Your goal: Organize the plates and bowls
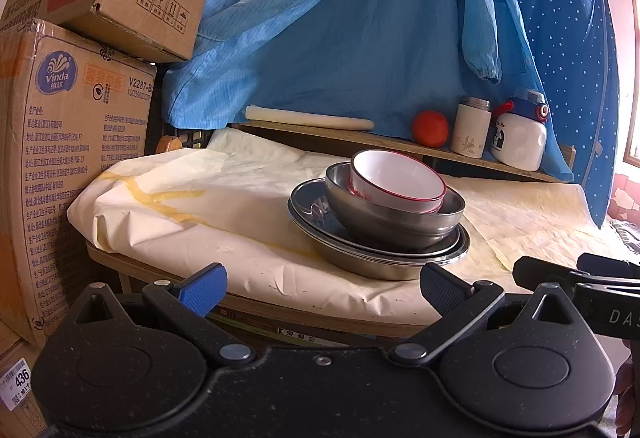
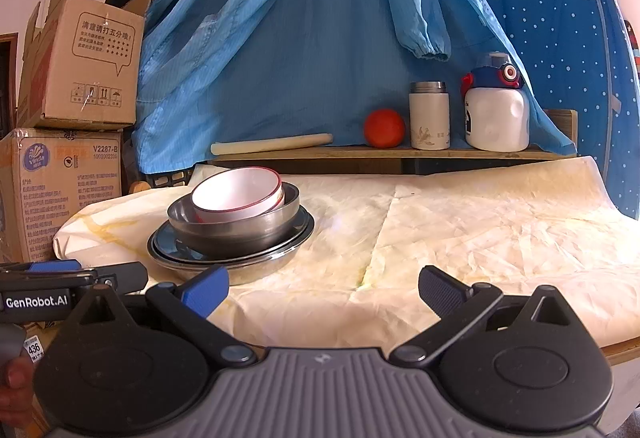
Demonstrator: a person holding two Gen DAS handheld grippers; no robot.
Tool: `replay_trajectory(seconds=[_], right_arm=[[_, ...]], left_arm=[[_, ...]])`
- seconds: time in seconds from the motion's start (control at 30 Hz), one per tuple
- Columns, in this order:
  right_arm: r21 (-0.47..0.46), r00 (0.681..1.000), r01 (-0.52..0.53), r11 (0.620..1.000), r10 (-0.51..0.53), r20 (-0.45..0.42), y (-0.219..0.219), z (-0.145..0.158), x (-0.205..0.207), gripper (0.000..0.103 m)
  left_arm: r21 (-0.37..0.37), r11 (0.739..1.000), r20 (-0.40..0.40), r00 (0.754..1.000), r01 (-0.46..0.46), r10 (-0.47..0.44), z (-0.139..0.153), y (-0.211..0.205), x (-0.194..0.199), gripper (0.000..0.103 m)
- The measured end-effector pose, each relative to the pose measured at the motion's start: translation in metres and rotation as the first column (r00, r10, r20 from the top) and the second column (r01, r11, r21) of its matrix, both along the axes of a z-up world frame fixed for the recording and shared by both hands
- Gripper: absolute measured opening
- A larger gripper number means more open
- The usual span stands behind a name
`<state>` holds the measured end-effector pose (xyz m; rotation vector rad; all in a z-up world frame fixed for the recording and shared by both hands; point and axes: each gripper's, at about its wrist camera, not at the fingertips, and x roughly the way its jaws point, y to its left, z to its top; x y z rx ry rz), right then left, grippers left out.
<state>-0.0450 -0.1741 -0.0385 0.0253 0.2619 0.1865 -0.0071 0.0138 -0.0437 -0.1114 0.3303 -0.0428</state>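
both grippers sit closest to their cameras, held low at the near edge of the table [image 2: 480, 222], jaws spread wide and holding nothing. left gripper [image 1: 322, 288] has its empty gap under the dish stack, touching none of it; right gripper [image 2: 324, 288] faces bare crumpled paper, with the stack off to its left. only the left view shows the right gripper poking in at the right edge, and the boxes [image 1: 76, 157] looming close on the left. only the right view shows the left gripper from the side, with a bit of the hand [image 2: 14, 378] below it, and the wide empty right half of the table. the stack stands on the table's left part: a white bowl [image 1: 398, 177] with a red rim tilts inside a steel bowl [image 1: 394, 211], which rests in steel plates [image 1: 376, 252]. behind, a shelf [image 2: 392, 153] carries a roll [image 2: 272, 143], an orange ball [image 2: 384, 127], a flask [image 2: 429, 115] and a bottle [image 2: 496, 113], under hanging blue cloth [image 2: 320, 37].
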Motion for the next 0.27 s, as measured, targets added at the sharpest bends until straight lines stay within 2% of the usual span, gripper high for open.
replay_trajectory(seconds=[0.27], right_arm=[[0.0,1.0,-0.001,1.0,0.001,-0.001,0.0,-0.0003,0.0001,0.103]], left_arm=[[-0.002,1.0,-0.001,1.0,0.0,0.0,-0.0004,0.0003,0.0001,0.102]])
